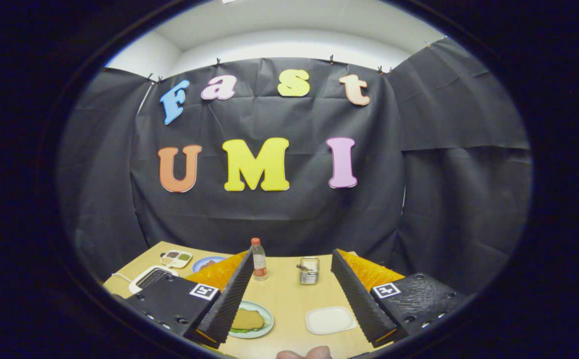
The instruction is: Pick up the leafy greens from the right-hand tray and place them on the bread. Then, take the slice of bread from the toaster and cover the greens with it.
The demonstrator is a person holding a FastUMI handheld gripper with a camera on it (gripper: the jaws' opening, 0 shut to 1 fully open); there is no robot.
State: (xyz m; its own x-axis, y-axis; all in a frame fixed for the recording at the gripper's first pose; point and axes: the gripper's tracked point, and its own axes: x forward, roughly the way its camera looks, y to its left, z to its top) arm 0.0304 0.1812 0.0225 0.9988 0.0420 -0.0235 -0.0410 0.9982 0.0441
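fingertip (303, 353): a rounded bit of a person's finger showed nearest, at the closest edge of the counter (289, 299).
claw (299, 319): its two fingers stood wide apart with nothing between them but bare counter; ribbed, wedge-shaped inner faces, each backed by a block with a square marker.
counter: smooth pale wood grain, flat.
plate (265, 314): round, light-rimmed, just beside the left finger and partly hidden by it.
sandwich (247, 319): flat tan slice of bread lying on the plate, a green leafy edge peeping from under it; it sat against the left finger's inner side, not gripped.
tray (330, 319): white, rounded rectangle, flat and bare, just inside the right finger.
tin (309, 270): small shiny metal container, beyond the fingers, between their tips.
bottle (258, 259): upright clear plastic with a red cap and red label band, left of the tin.
toaster (151, 277): white, rounded, dark slot on top, beyond the left finger.
small dishes: a blue plate (209, 262) and a white divided tray (176, 258) lay farthest, near the wall.
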